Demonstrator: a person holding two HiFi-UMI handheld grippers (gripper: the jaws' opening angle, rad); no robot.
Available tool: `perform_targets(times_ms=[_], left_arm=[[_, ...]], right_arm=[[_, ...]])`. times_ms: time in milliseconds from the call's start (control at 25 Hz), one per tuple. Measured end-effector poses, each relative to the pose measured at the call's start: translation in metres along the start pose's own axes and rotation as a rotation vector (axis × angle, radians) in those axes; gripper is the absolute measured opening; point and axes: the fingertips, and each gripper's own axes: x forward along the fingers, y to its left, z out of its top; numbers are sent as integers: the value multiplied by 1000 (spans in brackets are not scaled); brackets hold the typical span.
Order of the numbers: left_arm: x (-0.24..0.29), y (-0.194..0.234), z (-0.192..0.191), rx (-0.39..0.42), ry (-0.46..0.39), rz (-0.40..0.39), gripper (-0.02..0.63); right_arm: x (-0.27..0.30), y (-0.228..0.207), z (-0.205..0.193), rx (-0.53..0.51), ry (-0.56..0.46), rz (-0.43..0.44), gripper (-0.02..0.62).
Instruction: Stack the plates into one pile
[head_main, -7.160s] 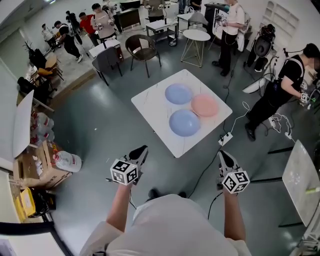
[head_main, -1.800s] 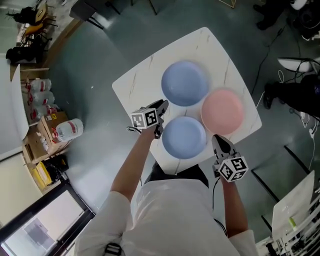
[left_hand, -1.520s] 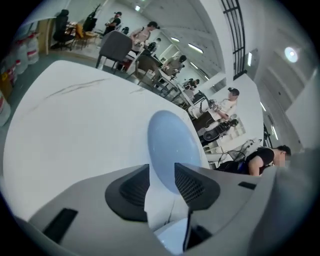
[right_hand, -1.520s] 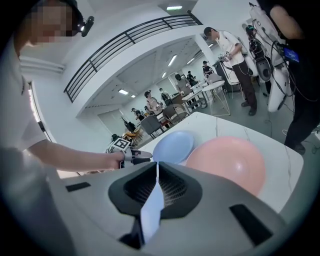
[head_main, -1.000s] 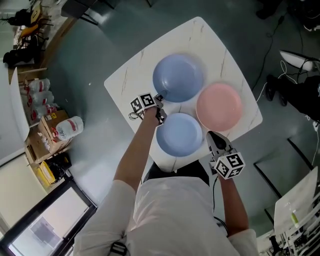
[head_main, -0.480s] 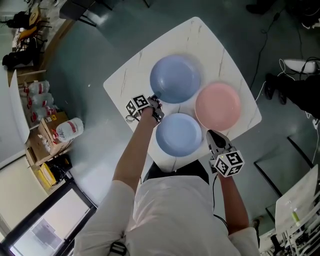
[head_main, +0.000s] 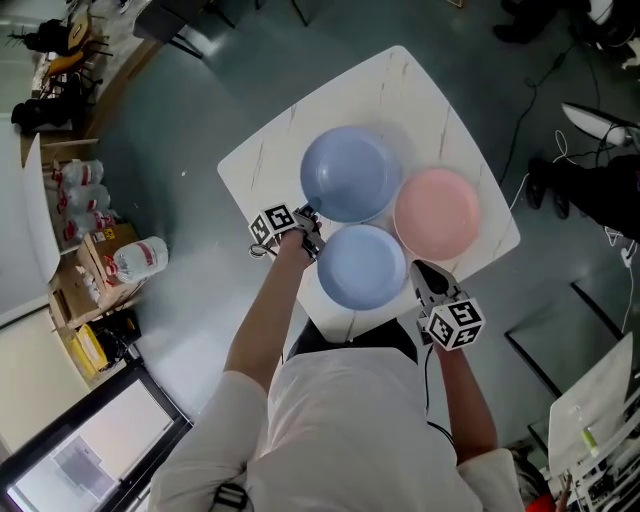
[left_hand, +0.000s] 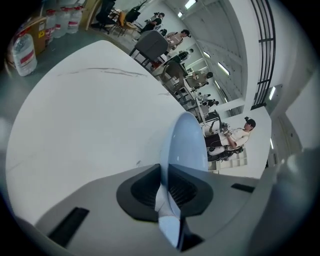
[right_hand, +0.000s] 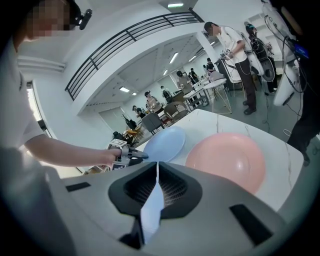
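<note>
— Entry one: left claw (head_main: 308, 214)?
— Jaws just closed, now narrow, pinching the near-left rim of the far blue plate (head_main: 350, 170). It is a one-sided hold on a thin edge.
— And the right claw (head_main: 420, 268)?
— Pads together, empty, just right of the near blue plate (head_main: 365, 268).
— Hazards?
— Likely the plate pivots or slips from the pinch once lifted. Its near rim meets the near blue plate and sits beside the pink plate (head_main: 437, 213), so a low swing could shove either. The near blue plate lies close to the bench (head_main: 400, 90) near edge, and a push might send it off.
— Room?
— Bare bench far and left, little at the near right.
</note>
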Motion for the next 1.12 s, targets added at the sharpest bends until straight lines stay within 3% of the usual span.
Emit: perform_targets(times_ms=[240, 600, 1120], left_arm=[[-23, 4, -15, 54, 26, 0, 41], [-58, 12, -46, 56, 60, -23, 40], [-93, 31, -106, 163, 174, -4, 41]], right_arm=[[-2, 13, -7, -22, 6, 7, 31], [-14, 34, -23, -35, 15, -5, 31], [-33, 44, -33, -56, 28, -26, 31]])
